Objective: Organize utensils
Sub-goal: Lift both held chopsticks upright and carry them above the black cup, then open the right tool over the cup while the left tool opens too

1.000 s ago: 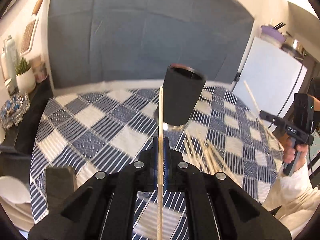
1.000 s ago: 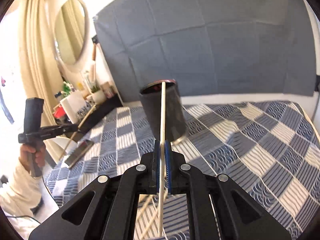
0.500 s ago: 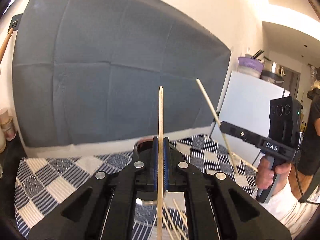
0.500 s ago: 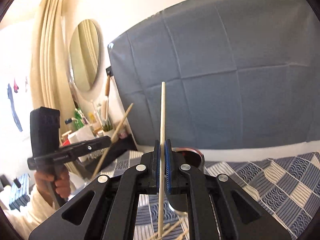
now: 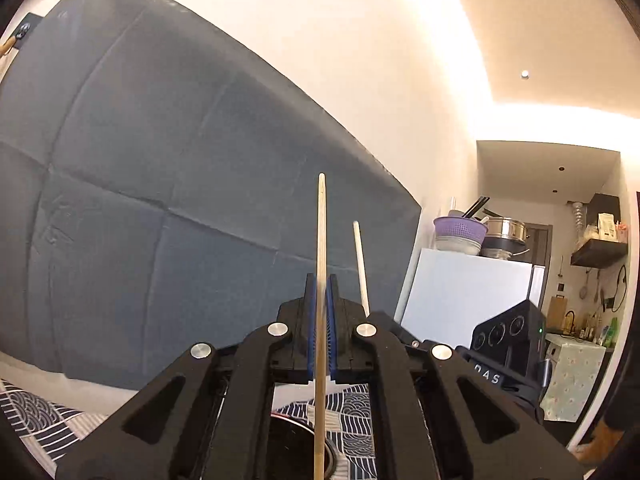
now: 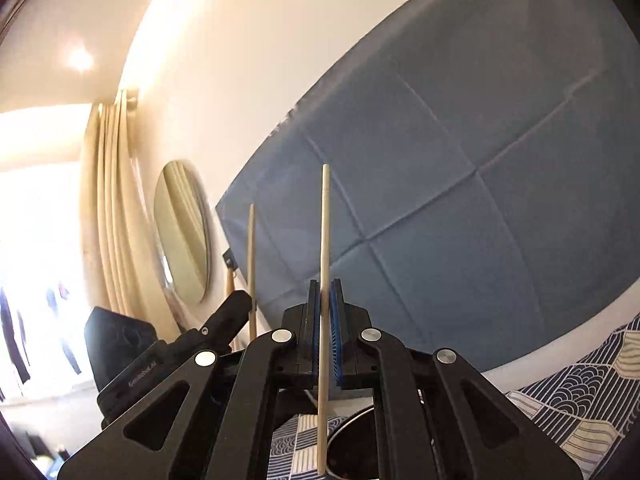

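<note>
Jaws clamped, our left gripper [image 5: 320, 308] and right gripper [image 6: 325, 312] each pinch one wooden chopstick [image 5: 320, 280] upright, side by side above the dark cup [image 6: 352, 444] on the checked tablecloth [image 6: 576, 404], against a grey backdrop [image 5: 160, 200].

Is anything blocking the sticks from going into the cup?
Nothing visible. Each hand-held gripper, left and right, holds a chopstick upright, its lower end over the cup.
</note>
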The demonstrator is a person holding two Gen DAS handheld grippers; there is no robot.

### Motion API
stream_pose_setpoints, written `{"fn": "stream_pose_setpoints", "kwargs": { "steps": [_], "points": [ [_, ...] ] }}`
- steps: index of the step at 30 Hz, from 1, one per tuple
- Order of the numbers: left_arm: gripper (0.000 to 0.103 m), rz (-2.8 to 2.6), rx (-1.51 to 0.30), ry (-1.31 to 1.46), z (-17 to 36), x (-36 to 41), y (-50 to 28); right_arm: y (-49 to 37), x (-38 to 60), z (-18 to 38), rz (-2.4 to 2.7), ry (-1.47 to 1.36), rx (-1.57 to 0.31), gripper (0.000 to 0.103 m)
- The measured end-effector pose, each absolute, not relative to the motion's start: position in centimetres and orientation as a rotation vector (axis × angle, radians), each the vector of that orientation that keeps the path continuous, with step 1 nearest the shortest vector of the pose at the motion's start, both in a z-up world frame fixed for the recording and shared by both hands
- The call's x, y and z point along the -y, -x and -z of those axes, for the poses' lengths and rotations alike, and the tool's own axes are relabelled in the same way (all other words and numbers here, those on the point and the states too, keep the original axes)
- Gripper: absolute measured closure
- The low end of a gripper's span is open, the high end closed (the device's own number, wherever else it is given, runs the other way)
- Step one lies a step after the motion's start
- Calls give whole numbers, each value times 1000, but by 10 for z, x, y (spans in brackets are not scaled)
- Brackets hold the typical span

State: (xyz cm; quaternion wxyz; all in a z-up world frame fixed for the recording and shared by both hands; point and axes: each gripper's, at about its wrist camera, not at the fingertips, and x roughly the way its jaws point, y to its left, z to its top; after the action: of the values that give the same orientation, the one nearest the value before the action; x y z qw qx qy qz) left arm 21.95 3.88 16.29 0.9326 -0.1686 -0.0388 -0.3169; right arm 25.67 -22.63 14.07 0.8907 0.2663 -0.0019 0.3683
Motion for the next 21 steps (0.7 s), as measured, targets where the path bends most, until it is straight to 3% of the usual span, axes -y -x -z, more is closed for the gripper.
{"fn": "stream_pose_setpoints", "kwargs": {
  "steps": [6, 19, 20, 21],
  "points": [
    [98, 581, 112, 379, -133, -41, -244, -279, 228, -116, -671, -521, 9, 98],
    [97, 517, 99, 299, -122, -27, -255, -288, 207, -107, -648, -428, -45, 94],
    [90, 496, 102, 301, -123, -27, -254, -288, 207, -109, -642, -432, -46, 90],
    [71, 483, 103, 301, -125, -28, -253, -288, 210, -110, -627, -440, -44, 64]
  ]
}}
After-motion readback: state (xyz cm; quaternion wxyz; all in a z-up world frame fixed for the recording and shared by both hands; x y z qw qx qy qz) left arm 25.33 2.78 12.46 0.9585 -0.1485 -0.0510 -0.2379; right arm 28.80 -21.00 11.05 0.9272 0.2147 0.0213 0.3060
